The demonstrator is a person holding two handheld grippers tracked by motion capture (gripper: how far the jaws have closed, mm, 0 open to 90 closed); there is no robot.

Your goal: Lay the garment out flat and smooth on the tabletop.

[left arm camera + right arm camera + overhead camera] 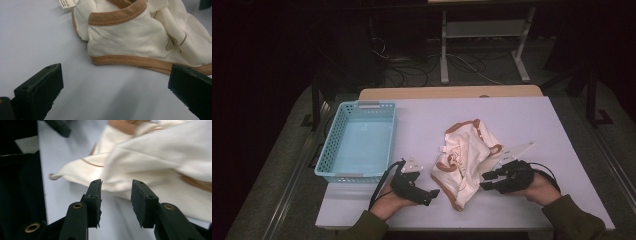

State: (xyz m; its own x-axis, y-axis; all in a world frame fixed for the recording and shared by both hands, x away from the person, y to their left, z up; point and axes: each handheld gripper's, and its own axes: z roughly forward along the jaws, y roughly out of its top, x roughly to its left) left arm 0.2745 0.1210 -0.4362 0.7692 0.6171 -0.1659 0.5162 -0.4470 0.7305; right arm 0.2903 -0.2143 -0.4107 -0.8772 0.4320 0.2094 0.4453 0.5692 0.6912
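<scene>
Lying crumpled on white surface (522, 120), right of light blue plastic basket (358, 141): cream cotton garment with tan trim (468, 157). Left gripper (432, 194) wide open just short of it; right gripper (486, 181) parted, empty, at its edge.

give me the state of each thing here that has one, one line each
cream cotton garment with brown trim: crumpled in a heap on the table, not folded
light blue plastic basket: upright, nothing in it
left gripper: jaws wide open, short of the garment's hem, holding nothing
right gripper: jaws partly open at the garment's edge, no cloth pinched between them
</scene>
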